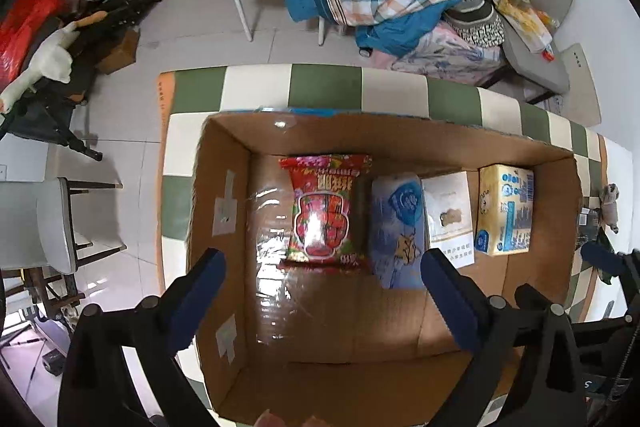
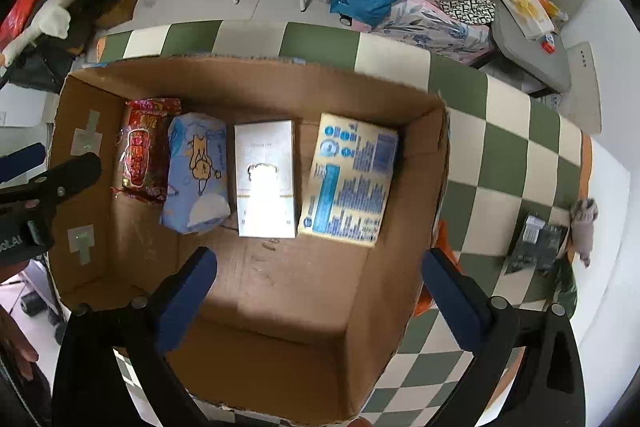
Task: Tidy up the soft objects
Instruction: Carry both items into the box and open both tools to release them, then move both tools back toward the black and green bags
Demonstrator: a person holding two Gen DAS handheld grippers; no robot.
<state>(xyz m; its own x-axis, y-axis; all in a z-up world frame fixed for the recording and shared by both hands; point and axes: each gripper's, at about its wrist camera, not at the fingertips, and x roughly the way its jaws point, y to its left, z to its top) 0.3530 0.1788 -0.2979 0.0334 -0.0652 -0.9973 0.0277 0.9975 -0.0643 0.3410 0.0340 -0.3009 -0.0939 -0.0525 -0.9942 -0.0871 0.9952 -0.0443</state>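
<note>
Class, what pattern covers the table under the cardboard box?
A green and cream checkerboard on the table, clearest in the right wrist view.

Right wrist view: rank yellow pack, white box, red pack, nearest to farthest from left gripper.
From the left gripper at the box's left wall:
1. Red pack, leftmost in the row.
2. White box, mid-row.
3. Yellow pack, right end.

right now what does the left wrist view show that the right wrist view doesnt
Only the left wrist view: a white chair on the floor, and the open left gripper from behind.

Only the right wrist view: the open right gripper from behind, and a clear look at a black packet on the green-and-cream checked tabletop.

Both: the brown cardboard box holding a red pack, blue pack, white pack and yellow pack.
</note>
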